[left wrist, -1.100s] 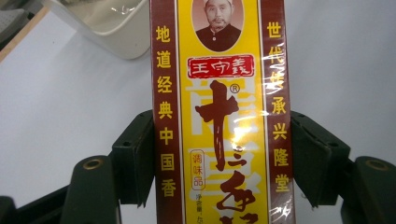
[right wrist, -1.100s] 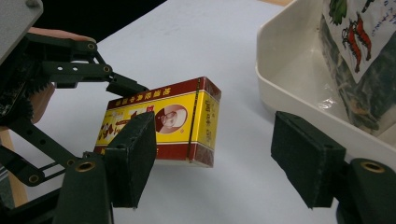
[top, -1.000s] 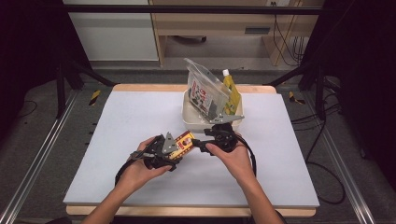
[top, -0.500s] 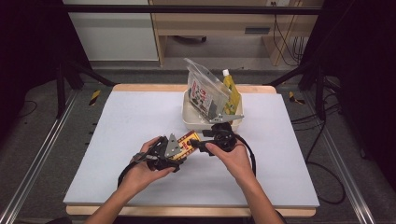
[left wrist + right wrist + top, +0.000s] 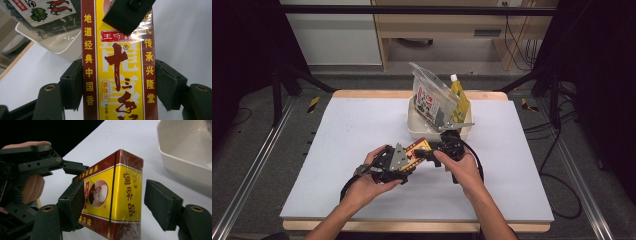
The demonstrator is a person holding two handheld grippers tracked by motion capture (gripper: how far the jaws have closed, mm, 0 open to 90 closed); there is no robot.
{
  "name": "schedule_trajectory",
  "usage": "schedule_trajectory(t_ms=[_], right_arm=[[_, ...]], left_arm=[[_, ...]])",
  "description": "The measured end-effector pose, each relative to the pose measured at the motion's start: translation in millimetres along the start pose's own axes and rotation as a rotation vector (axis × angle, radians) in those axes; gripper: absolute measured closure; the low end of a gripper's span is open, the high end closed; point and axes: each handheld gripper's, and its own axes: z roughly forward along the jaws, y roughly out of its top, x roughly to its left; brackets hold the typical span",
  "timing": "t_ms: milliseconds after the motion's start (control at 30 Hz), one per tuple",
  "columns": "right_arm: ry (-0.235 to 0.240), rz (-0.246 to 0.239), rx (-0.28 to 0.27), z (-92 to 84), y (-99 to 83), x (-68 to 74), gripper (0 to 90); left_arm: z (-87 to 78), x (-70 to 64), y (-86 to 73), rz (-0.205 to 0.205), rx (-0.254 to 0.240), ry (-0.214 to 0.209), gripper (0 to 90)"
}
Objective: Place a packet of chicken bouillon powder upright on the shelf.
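A red-and-yellow seasoning box (image 5: 417, 148) is held above the white table mat (image 5: 337, 145), clamped at both sides by the left gripper (image 5: 117, 82); the right gripper (image 5: 112, 202) is placed about the box's other end, its jaws having just been closing, one pad touching and the other set apart; a cream tub (image 5: 419, 131) with packets is seen just behind; dark floor and pale cabinets (image 5: 332, 35) are seen beyond.

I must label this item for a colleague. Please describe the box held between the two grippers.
On the white table, just before the cream tub, the grippers hold a flat box. Unlike the tub's clear bags, it is yellow with dark red borders and Chinese characters.
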Motion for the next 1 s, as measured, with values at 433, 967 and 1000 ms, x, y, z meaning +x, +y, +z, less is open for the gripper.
schedule_trajectory(t_ms=[433,967,1000], right_arm=[[0.092,0.066,-0.038,-5.0,0.0,-2.0,61.4],[-0.172,-0.012,-0.038,-37.1,4.0,-1.2,67.7],[-0.172,-0.012,-0.038,-37.1,4.0,-1.2,67.7]], left_arm=[[4.7,-0.8,-1.2,-0.01,-0.015,0.005,31.6],[2.6,15.5,-17.7,-0.152,0.005,-0.021,17.1],[2.6,15.5,-17.7,-0.152,0.005,-0.021,16.9]])
